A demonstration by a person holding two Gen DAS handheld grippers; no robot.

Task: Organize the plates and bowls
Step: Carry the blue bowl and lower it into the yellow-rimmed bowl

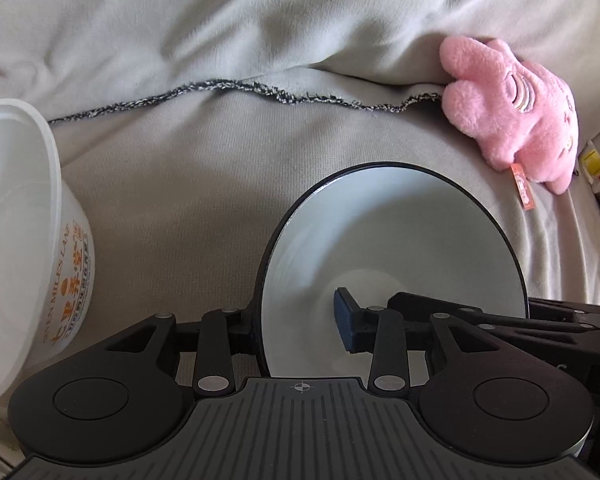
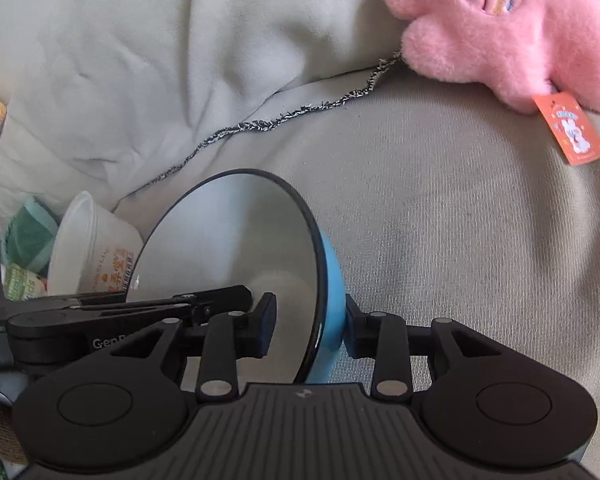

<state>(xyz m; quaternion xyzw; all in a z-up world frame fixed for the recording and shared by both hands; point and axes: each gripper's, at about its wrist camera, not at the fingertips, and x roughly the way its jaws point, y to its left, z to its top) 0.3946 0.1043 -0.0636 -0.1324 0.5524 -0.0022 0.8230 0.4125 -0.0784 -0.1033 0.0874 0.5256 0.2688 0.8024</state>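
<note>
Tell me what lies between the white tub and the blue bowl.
Bare grey fabric lies between the white tub and the blue bowl, with one finger of the left gripper beside the bowl's rim; the left wrist view shows it.

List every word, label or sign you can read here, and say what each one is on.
"SEVEN MILES LANE", first letters partly cut off: orange print on the white plastic tub.
Orange Chinese characters on the same tub: too blurred to read.
"GenR", then hidden: on the left claw's arm.
Orange tag on the pink plush toy: a rabbit picture; its words are too small.
</note>
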